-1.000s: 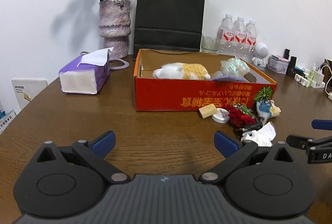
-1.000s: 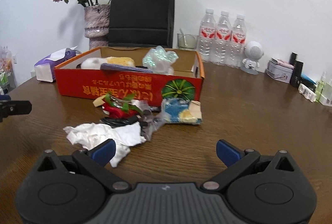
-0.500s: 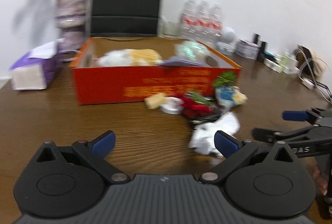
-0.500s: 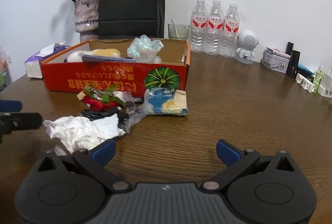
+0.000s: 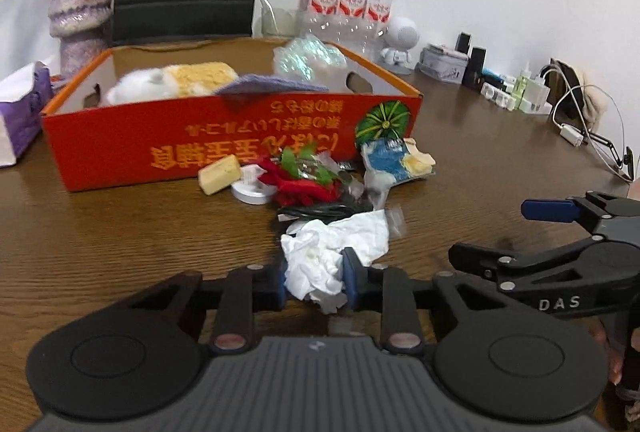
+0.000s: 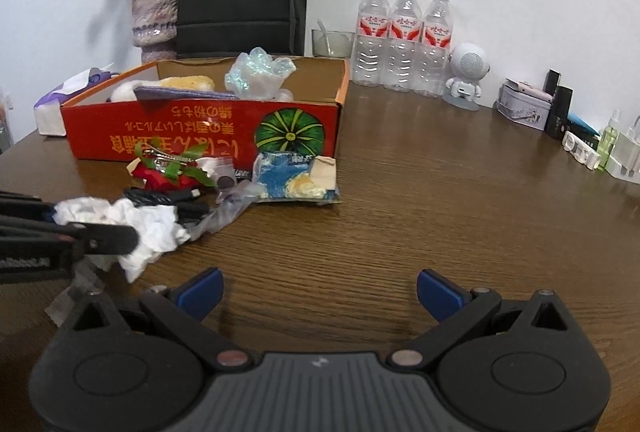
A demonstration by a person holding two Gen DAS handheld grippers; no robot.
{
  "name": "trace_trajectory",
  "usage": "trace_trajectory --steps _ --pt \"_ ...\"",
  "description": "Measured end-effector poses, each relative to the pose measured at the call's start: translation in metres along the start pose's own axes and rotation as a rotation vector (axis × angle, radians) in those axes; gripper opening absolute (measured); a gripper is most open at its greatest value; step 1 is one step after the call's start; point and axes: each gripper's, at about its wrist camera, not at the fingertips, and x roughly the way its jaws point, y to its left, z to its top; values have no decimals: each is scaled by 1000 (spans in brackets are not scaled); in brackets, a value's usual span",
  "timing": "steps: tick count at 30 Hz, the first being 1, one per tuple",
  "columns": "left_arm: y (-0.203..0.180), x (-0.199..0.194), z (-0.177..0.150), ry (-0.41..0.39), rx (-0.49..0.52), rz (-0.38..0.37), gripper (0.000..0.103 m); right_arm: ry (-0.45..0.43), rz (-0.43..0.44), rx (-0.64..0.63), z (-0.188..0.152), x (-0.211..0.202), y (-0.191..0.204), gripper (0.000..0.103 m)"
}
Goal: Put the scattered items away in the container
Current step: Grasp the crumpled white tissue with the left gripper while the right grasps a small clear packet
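White crumpled tissue (image 5: 334, 258) is pinched in the left claw (image 5: 314, 282), near desk (image 5: 120, 232) edge. Soft, springy: keep the squeeze firm, lift straight up before swinging over the box wall, since the black cable (image 5: 320, 210) touches the tissue. Right claw (image 6: 318, 292) released, hovering over bare wood. Beyond: red fabric flower (image 5: 300, 184), glossy blue wrapper (image 5: 394, 160), then rigid red cardboard box (image 5: 180, 148).

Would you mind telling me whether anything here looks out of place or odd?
Yes: loose clutter lies on the table outside the red box, including a torn blue snack packet. The left gripper has its jaws shut on the crumpled white tissue.
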Motion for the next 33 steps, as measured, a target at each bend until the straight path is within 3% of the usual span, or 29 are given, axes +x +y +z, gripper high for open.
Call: trace_trajectory --steps 7,17,23,27,30,33 --pt "21 -30 0 -45 -43 -17 25 -15 23 -9 3 -2 17 103" --pt "59 -59 -3 -104 -106 36 25 -27 77 -30 10 -3 54 102" --pt "65 -62 -4 -113 -121 26 25 7 53 0 16 10 61 85" --pt "66 -62 -4 -113 -124 23 25 27 78 -11 15 13 66 58" --pt "65 -63 -4 -118 -121 26 25 26 123 -25 14 7 68 15" --pt "64 -67 -5 -128 -123 29 25 27 131 -15 12 4 65 15"
